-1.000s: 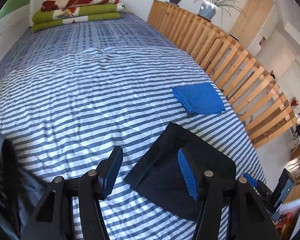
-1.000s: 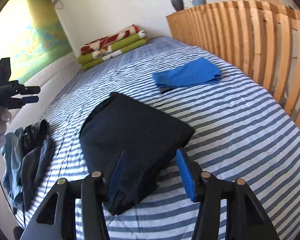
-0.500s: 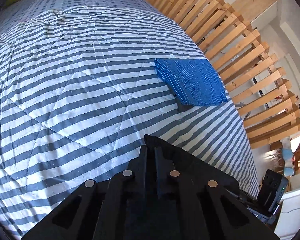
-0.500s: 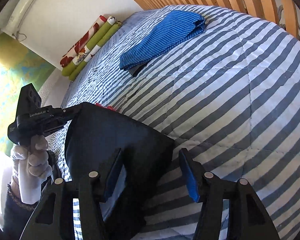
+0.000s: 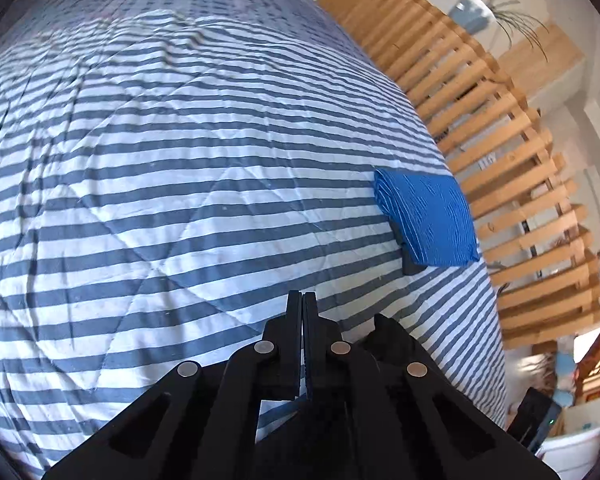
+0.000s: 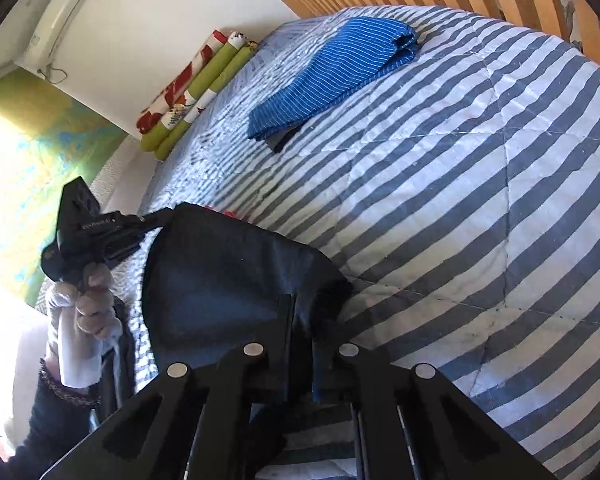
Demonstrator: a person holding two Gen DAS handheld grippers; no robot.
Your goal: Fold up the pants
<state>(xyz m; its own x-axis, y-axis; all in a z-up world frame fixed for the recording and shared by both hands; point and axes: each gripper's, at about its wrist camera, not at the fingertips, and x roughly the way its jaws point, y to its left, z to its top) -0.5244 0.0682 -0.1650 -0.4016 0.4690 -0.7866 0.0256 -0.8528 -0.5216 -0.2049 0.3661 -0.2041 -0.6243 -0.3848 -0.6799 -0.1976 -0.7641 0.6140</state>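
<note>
The black pants (image 6: 220, 280) lie folded on the striped bed cover (image 6: 460, 200), near its front edge. My right gripper (image 6: 300, 304) is closing its jaws on the pants' near right corner, with dark fabric bunched between the fingers. In the right wrist view, my left gripper (image 6: 150, 219) sits in a gloved hand (image 6: 80, 312), and its tip meets the pants' far left corner, which is slightly raised. In the left wrist view, that left gripper (image 5: 302, 296) has its fingers pressed together. A black fold of the pants (image 5: 392, 334) shows just to their right.
A folded blue striped garment (image 6: 332, 76) lies farther up the bed, over a dark item. A wooden slatted frame (image 5: 480, 120) runs along the bed's right side. Rolled blankets (image 6: 192, 96) sit at the head. Dark clothes (image 6: 118, 364) hang off the left edge.
Both grippers came down onto the black pants and closed, the left one first at the far corner, then the right one on the near corner.
</note>
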